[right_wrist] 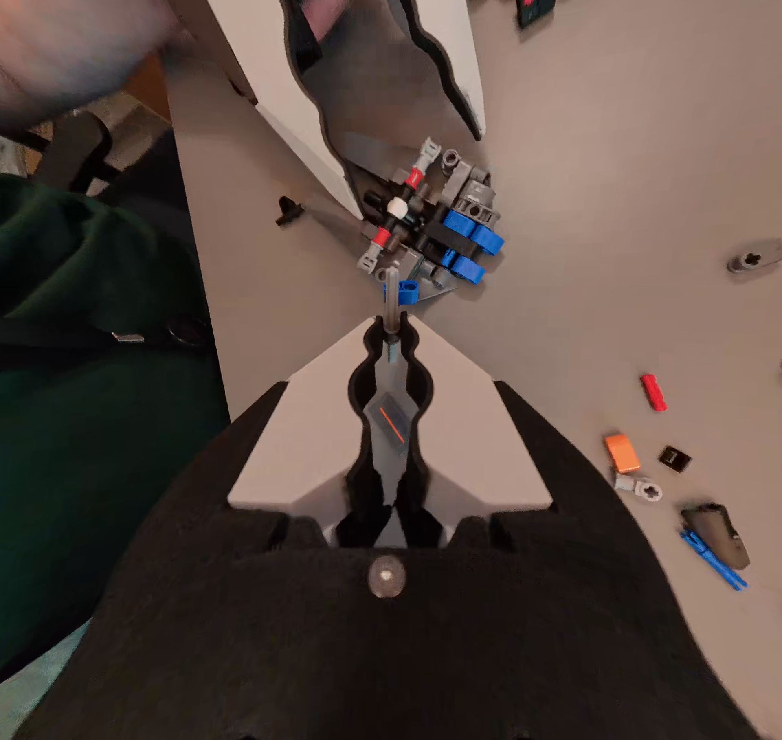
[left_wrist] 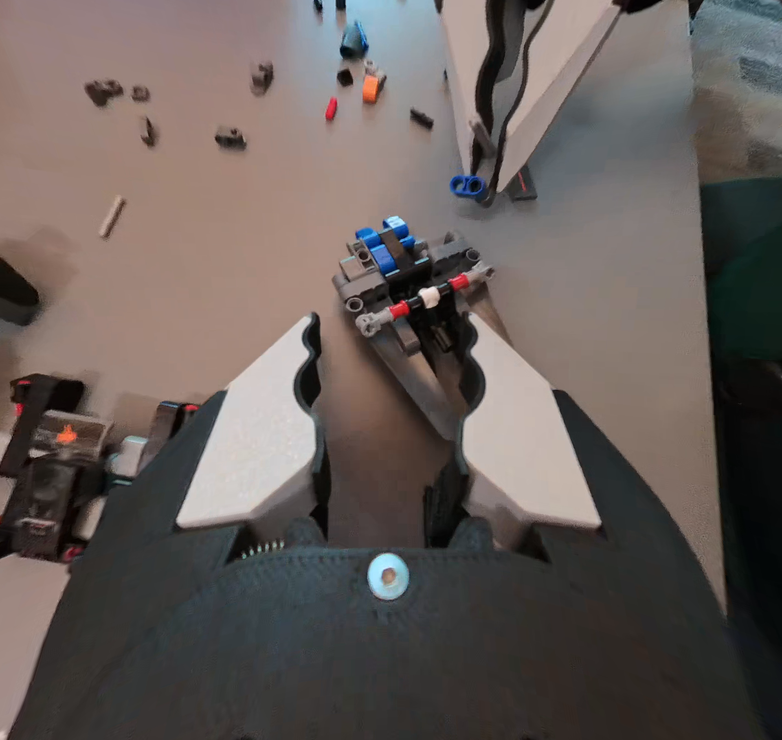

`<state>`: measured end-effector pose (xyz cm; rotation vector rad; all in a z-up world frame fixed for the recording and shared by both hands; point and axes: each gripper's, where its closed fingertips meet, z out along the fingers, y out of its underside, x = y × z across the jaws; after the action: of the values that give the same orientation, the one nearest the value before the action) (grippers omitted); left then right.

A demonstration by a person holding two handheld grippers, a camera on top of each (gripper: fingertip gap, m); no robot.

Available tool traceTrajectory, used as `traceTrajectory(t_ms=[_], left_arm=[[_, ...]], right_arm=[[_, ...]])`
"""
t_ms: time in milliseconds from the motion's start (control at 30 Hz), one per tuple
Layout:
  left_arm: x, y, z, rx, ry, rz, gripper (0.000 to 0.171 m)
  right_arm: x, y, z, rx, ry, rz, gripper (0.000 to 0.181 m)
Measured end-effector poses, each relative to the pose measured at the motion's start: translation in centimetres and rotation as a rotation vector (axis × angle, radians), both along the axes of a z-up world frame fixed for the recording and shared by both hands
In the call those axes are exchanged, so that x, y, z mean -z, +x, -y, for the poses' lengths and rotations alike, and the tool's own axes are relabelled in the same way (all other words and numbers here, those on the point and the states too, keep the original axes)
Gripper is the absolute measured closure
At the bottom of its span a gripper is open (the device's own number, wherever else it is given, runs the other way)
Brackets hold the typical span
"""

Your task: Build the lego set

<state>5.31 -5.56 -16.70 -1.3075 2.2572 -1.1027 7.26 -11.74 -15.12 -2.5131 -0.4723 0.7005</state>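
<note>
A: What matters most for this step?

B: As I judge it, steadiness first. The left gripper should brace the half-built model so it can't skid on the table while the new piece is pushed home. The model sits near the table's right edge, toward the person's side.

A: And is the left one gripping it?

B: Not clamped. Its jaws stand wide apart; the right finger lies against the model's dark rear part, the other finger stands clear of it. I'd close gently on the rear frame, keeping off the thin axle with red bushes.

A: And the right gripper?

B: Pinched tight on a slim grey pin that carries a small blue connector, held just beside the model's near corner. I cannot tell whether it touches yet.

A: Advice?

B: Line the pin up with its hole before pushing, and press straight, not at an angle
</note>
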Motion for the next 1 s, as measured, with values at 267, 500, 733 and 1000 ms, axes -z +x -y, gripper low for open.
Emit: traceTrajectory(t_ms=[267, 500, 733, 1000], left_arm=[[0.3, 0.1, 1.6, -0.157, -0.020, -0.006, 0.120], [-0.2, 0.0, 0.7, -0.147, -0.066, 0.000, 0.108], [0.3, 0.7, 1.5, -0.020, -0.109, -0.048, 0.109], [0.4, 0.7, 1.9, -0.003, -0.094, -0.024, 0.124]], right_arm=[[1.3, 0.9, -0.3, -0.043, -0.170, 0.076, 0.176], [1.0, 1.3, -0.5, -0.101, -0.311, 0.160, 0.176], [1.4, 0.8, -0.8, -0.141, -0.481, 0.200, 0.176], [1.7, 0.8, -1.4, -0.148, -0.581, 0.186, 0.176]])
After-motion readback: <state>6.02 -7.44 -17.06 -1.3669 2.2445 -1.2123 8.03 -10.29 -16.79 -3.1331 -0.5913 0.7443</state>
